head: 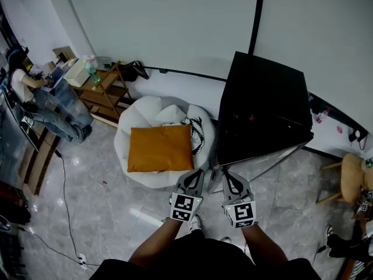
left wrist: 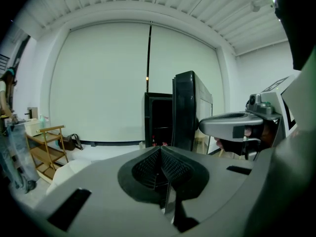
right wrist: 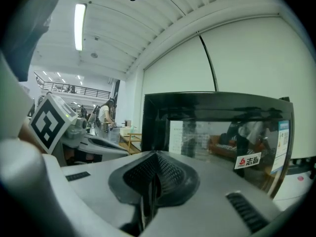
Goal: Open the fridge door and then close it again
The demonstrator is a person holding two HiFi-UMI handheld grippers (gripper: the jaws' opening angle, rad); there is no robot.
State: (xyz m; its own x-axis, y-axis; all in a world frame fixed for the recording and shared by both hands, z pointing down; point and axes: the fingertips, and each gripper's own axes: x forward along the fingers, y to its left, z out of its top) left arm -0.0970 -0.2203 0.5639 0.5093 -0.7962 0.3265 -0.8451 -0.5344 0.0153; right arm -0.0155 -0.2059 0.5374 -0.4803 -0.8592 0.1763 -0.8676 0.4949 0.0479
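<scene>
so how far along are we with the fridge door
Nothing visibly done: the fridge door looks closed. In hand: left tongs and right tongs, both shut and empty, are held short of it. Left: opening it, then closing it.

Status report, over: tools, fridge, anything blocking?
Left tool and right tool shut, empty. Fridge close ahead, untouched. White beanbag with orange cushion left of it, not blocking.

Fridge (left wrist: 168, 116) interior is dark; small red things (left wrist: 159, 143) inside it are too small to identify
</scene>
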